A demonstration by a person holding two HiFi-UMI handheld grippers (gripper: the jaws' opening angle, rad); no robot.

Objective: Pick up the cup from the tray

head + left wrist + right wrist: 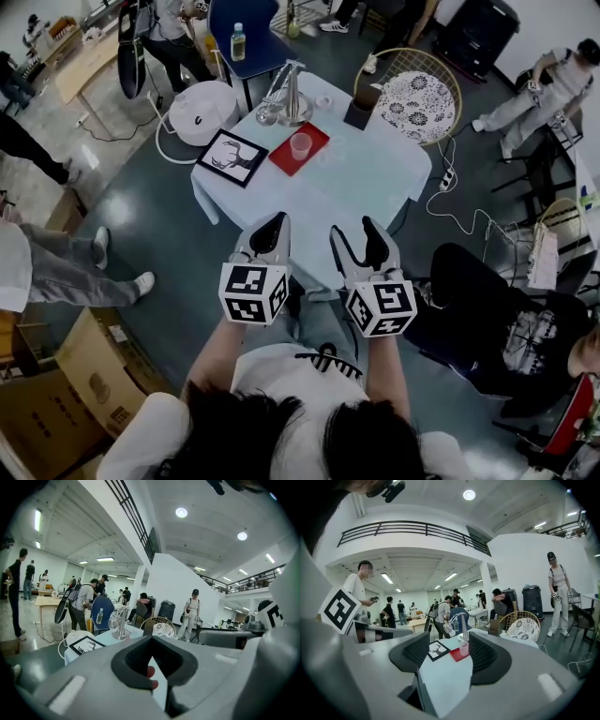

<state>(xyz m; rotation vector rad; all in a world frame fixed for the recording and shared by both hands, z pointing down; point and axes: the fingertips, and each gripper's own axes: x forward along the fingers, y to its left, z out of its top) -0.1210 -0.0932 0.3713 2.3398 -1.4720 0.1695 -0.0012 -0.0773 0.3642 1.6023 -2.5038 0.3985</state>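
- Cup [300, 145]: small, translucent pinkish, upright on the red tray [284, 159] at the far side of the table [319, 211]. Can't tell whether anything is in it.
- Both grippers hang over the near table edge, well short of the tray; neither touches anything.
- Right gripper [354, 231]: jaws apart, nothing between the pads. In the right gripper view the cup [463, 648] and tray [455, 656] sit far off in the gap, close to the right pad; that pad cuts off the tray's right end.
- Left gripper [273, 225]: jaws together at the tips, empty. In the left gripper view they block most of the table; only a narrow slit shows pale cloth and a red speck, too small to identify. No cup visible there.
- Framed deer picture [232, 157] lies just left of the tray; a metal stand [292, 98] is behind it, its top parts too small to resolve.
- Dark box [359, 114] at the far right corner, contents not readable.
- Wicker chair [433, 75] sits beyond the table, partly behind it.
- The person's head and shirt cover the lower forearms in the head view; only the marker cubes [253, 292] and jaws show clearly.
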